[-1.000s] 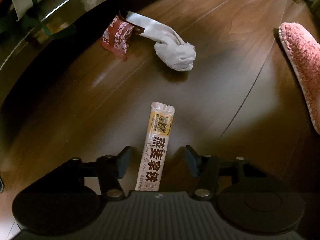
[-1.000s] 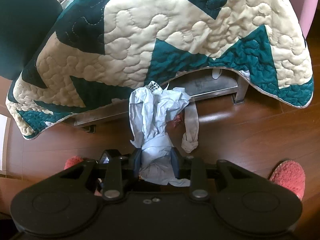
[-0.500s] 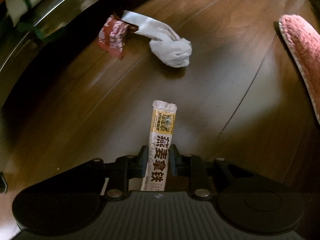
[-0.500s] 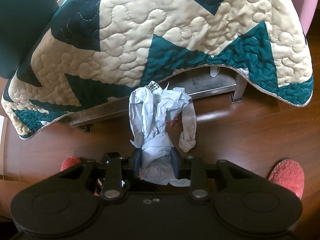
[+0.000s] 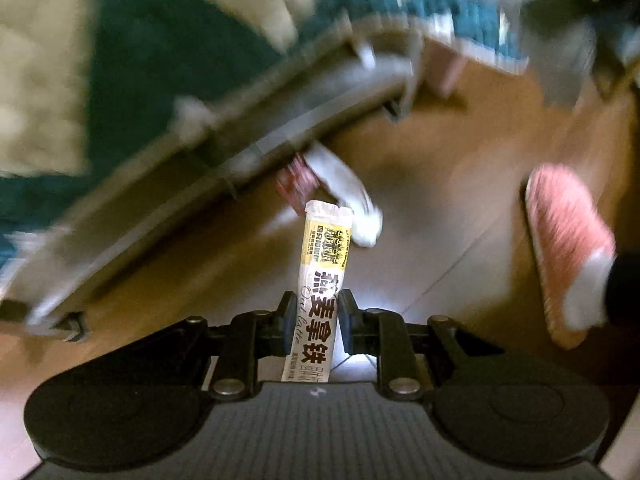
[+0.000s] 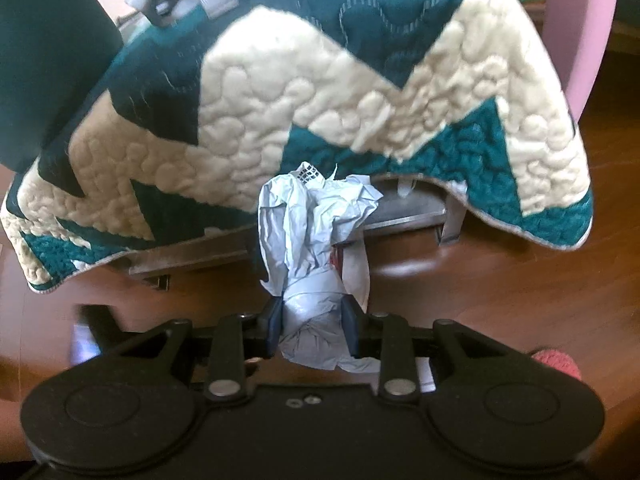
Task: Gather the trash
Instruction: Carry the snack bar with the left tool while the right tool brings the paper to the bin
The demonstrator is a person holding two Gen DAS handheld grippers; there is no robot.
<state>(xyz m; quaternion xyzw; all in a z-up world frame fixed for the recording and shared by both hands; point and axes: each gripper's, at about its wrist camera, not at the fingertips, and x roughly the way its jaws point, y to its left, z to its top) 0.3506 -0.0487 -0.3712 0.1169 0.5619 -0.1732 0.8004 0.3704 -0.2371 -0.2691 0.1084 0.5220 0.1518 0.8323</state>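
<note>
Now | oat latte sachet [image 5: 320, 280] | long axis runs away from left gripper [image 5: 313, 322]

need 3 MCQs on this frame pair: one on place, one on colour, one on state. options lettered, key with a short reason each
1. Where does the grey knotted cloth lie?
A. On the wood floor by the metal bed frame
B. On top of the quilt
C. Inside a bin

2. What colours is the quilt?
A. Red and black
B. Teal and cream
C. Plain pink

3. What is the state of the left hand-held gripper?
A. Open and empty
B. Shut on the oat latte sachet
C. Shut on a slipper

Key: 1 A, the cloth rests on the floor beside the frame rail. 2 B, teal zigzags on cream padding. 3 B, both pads press the sachet's sides.
</note>
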